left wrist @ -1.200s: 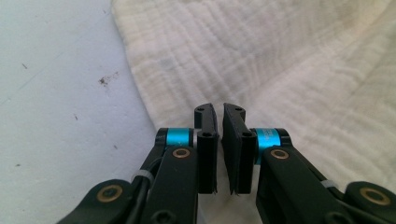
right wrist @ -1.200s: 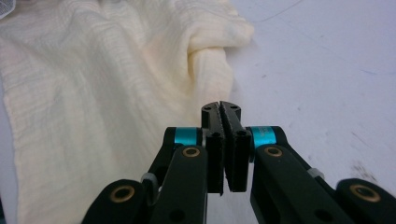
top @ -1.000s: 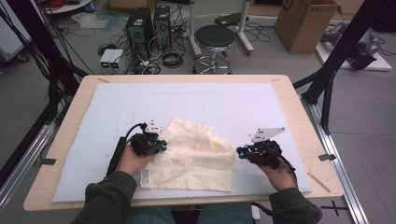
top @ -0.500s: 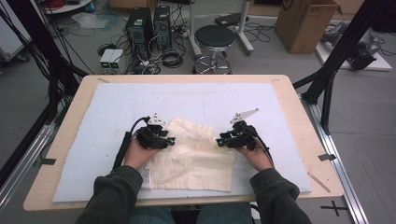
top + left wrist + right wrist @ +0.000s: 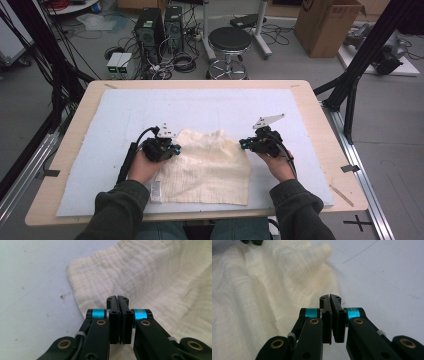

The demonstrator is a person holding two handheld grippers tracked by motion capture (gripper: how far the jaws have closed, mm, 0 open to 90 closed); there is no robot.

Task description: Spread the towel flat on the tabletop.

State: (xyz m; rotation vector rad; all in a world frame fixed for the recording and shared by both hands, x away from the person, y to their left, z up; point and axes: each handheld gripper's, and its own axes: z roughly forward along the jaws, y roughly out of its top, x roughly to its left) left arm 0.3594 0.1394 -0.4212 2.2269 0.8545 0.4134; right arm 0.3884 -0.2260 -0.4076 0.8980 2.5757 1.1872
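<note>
Cream woven cloth (image 5: 207, 170) is lying on the pale mat (image 5: 200, 107), midway along the near edge of the table (image 5: 65, 125). Its near hem is sitting almost at the mat's near edge. It is looking close to square, its slightly longer axis running parallel to that edge. The far hem is rumpling and facing the table's far edge, while a small white tag (image 5: 155, 191) is pointing toward the near-left corner.

You are holding the left gripper (image 5: 176, 148) at the cloth's far-left corner and the right gripper (image 5: 243, 144) at its far-right corner. Both pairs of jaws have just been closing and are now standing together. In the two gripper views no fabric is showing between the tips, so whether either is pinching an edge is unclear.

You are risking an empty lift here. Jaws resting beside the hem rather than on it would be rising alone, or one corner would be coming up and skewing the cloth. Dragging it nearer could be sliding the near hem off the mat and over the table's edge.
</note>
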